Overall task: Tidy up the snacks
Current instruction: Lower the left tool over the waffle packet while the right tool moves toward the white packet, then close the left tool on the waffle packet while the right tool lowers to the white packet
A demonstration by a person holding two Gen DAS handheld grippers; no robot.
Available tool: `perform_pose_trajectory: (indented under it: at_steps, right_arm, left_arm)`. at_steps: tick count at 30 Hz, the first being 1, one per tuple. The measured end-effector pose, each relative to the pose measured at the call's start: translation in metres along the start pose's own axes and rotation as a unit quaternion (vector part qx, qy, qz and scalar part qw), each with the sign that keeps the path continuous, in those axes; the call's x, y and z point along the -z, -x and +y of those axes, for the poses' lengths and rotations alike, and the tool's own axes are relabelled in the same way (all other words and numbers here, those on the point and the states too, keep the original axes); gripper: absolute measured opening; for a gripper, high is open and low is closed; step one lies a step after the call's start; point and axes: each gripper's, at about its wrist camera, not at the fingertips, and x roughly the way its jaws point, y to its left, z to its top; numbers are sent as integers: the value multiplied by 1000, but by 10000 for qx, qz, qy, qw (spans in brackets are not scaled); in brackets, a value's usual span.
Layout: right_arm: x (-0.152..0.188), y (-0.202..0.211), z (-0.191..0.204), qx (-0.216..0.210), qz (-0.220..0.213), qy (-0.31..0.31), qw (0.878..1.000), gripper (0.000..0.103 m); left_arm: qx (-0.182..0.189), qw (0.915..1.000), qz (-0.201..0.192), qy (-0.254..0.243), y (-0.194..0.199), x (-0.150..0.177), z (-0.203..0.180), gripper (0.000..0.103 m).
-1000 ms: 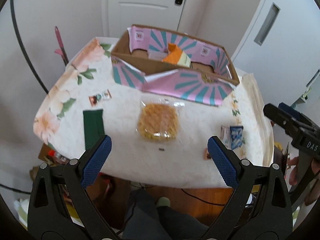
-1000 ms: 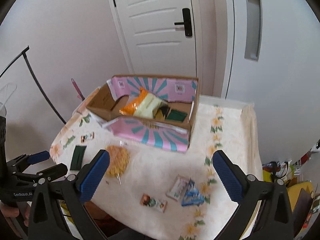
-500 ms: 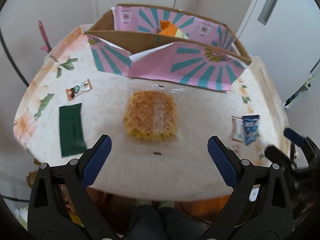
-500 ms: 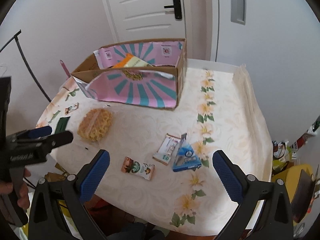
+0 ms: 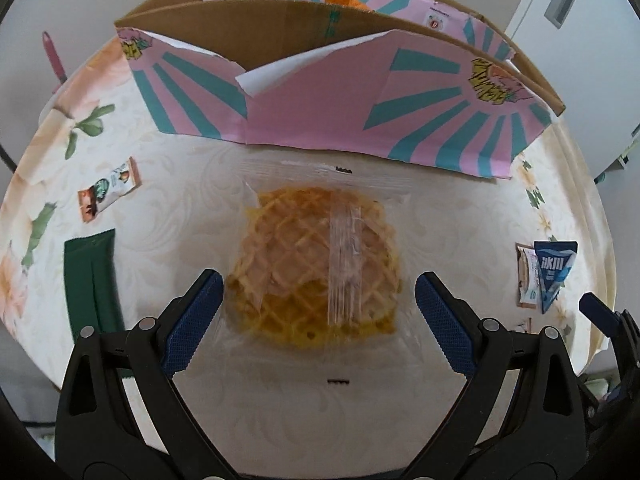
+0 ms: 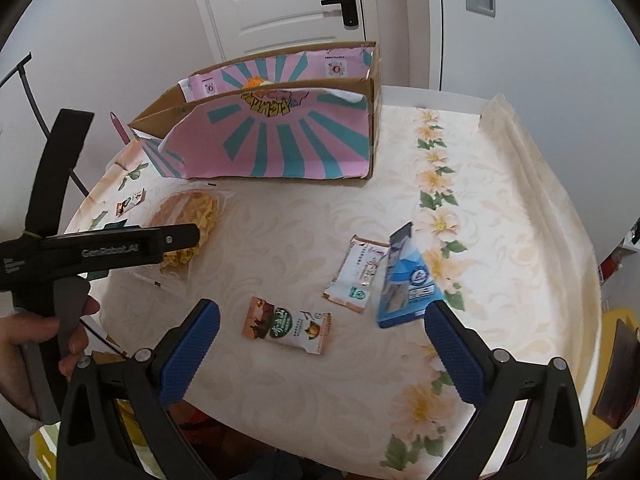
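Note:
A clear-wrapped waffle lies on the floral tablecloth in front of the pink and teal cardboard box. My left gripper is open, its blue pads on either side of the waffle's near edge. In the right wrist view the waffle lies partly behind the left gripper's black body. My right gripper is open and empty above a small brown and green snack packet. A white packet and a blue triangular packet lie just beyond. The box holds an orange bag.
A dark green packet and a small snack bar lie at the table's left. The blue triangular packet lies at the right edge. A white door stands behind the table. The table edge is close below both grippers.
My left gripper has moved forward and down until its pads flank the waffle. My right gripper has moved down and closer to the small packets.

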Motion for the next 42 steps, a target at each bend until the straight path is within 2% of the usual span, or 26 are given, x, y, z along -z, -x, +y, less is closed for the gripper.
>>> perform_pose_trajectory:
  at_steps: [9, 14, 18, 20, 21, 22, 29, 36, 38, 42]
  right_arm:
    - [-3, -10, 8, -42, 19, 6, 10000, 100]
    - [-2, -17, 9, -23, 66, 0, 10000, 92]
    - [-2, -19, 9, -51, 96, -62, 9999, 90]
    - [-2, -19, 9, -53, 91, -79, 9999, 90]
    - [-3, -19, 10, -57, 87, -89, 9999, 90]
    - [-3, -19, 10, -64, 85, -103, 9999, 90]
    - [-4, -21, 11, -83, 86, -174, 9998, 90]
    - [-6, -23, 11, -32, 76, -195, 9998, 90]
    - [-6, -24, 10, -11, 82, -224, 9997, 81]
    - [-8, -33, 6, 58, 152, -342, 9993, 74]
  left_arm:
    - [-6, 9999, 81, -78, -16, -10, -3, 97]
    - [-61, 9998, 97, -140, -21, -15, -9, 97]
    - [-90, 9997, 137, -207, -24, -19, -12, 96]
    - [-100, 9994, 174, -268, -25, -21, -15, 93]
    - [-118, 9993, 176, -293, -27, -22, -19, 86]
    - [-121, 9993, 171, -316, -27, -23, -20, 84]
    - [-48, 9995, 177, -243, -26, -29, -19, 79]
    - [76, 9998, 45, -156, -8, -26, -4, 78]
    - [110, 9998, 23, -155, -3, -25, -3, 78]
    - [186, 9997, -17, -176, 3, -25, -1, 78]
